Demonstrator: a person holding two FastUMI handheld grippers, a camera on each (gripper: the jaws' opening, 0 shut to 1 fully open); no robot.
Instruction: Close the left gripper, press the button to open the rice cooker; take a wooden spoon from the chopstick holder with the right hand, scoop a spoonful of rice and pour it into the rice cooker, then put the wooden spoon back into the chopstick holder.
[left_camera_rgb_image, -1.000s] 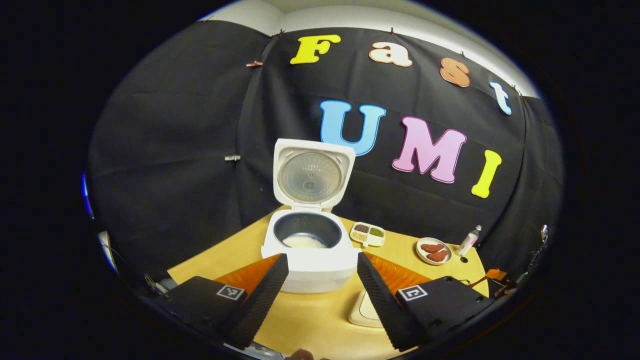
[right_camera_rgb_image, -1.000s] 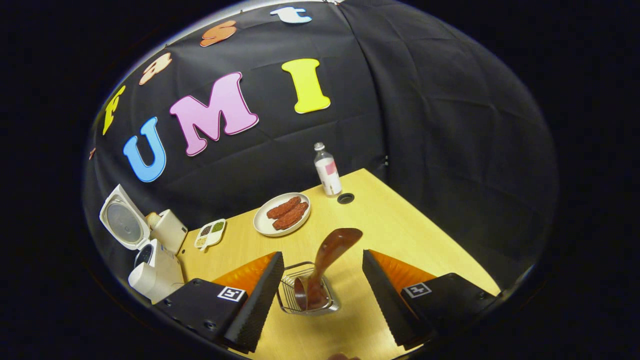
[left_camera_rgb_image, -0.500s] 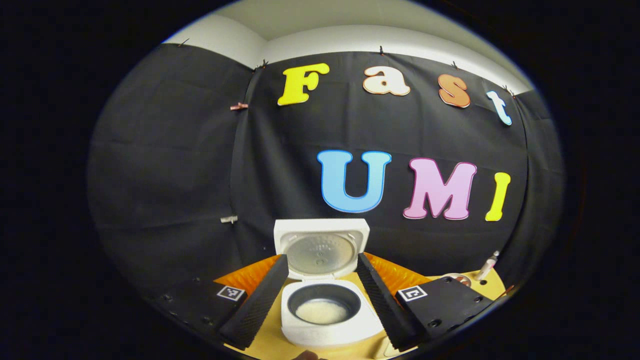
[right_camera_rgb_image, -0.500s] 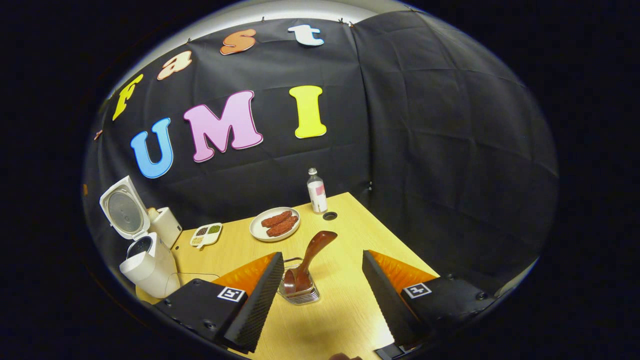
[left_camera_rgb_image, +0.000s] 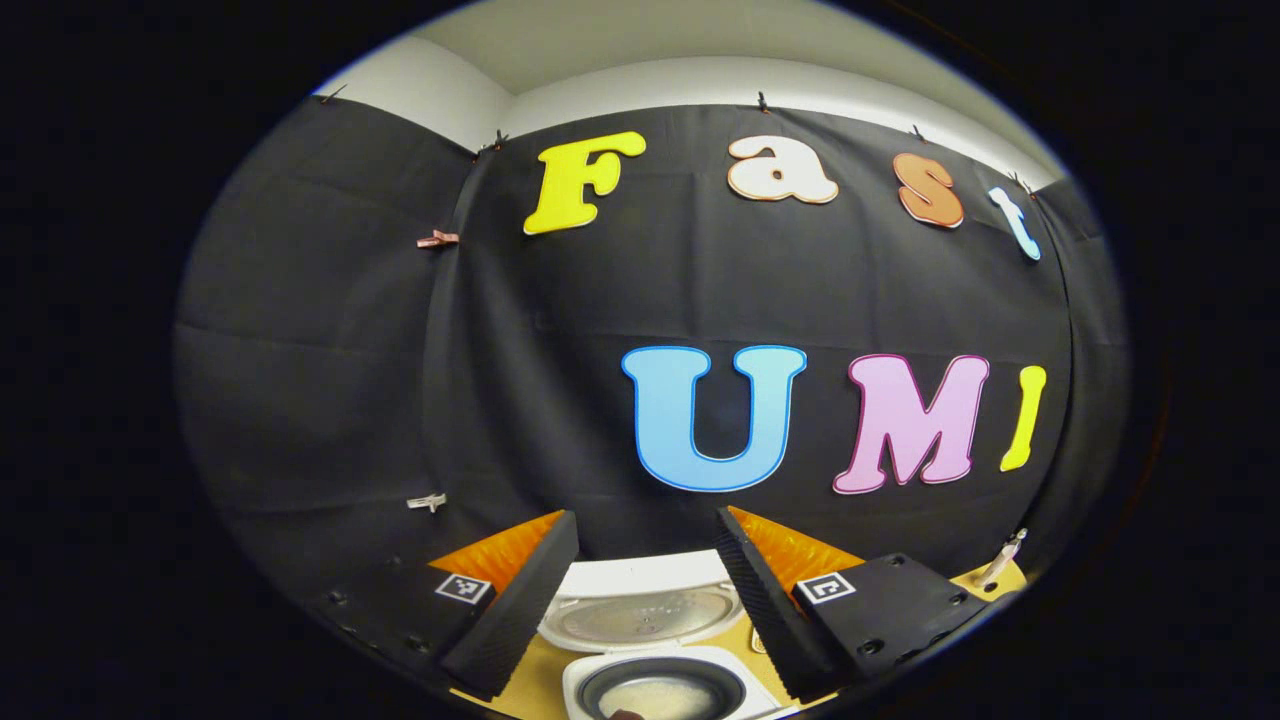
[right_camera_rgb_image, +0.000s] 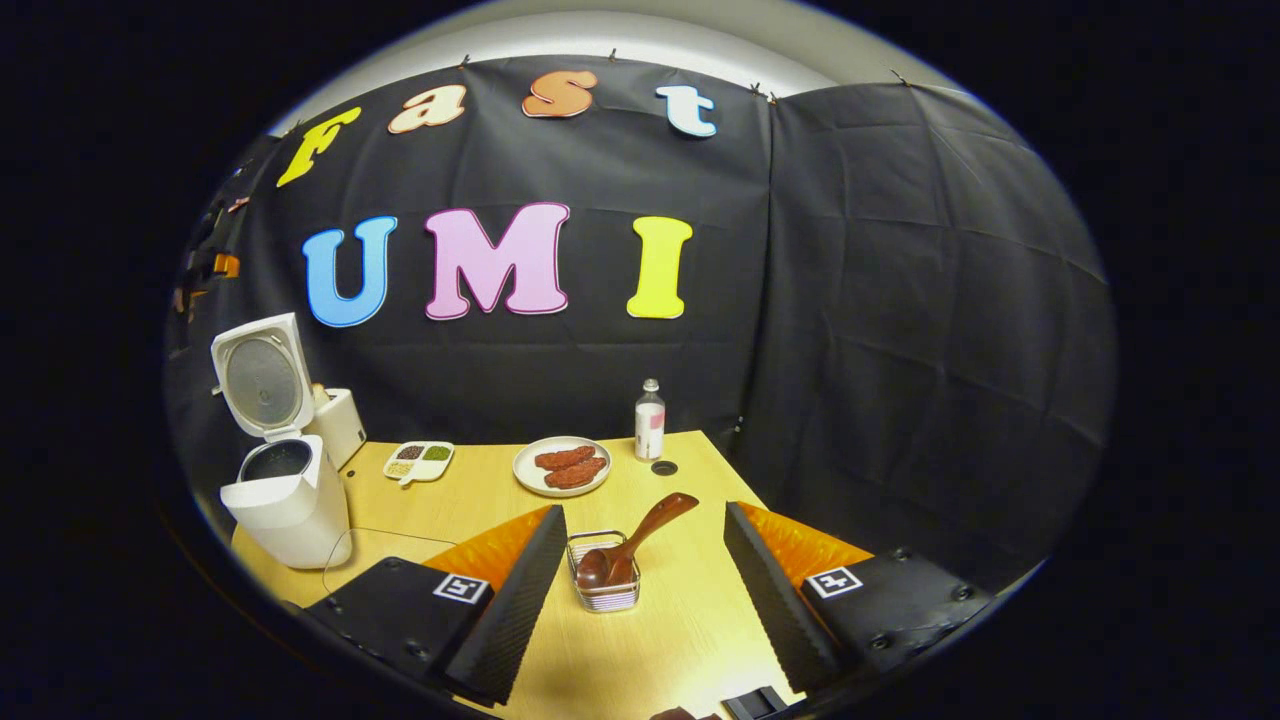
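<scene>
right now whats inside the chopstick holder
A wooden spoon stands in the chopstick holder, its handle leaning out toward the right. The holder's bottom is hidden behind the wire wall and the spoon.

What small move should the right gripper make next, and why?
Probably none but to back away: the wooden spoon already stands in the chopstick holder, the right gripper is open and apart from it, and the rice cooker holds rice.
</scene>
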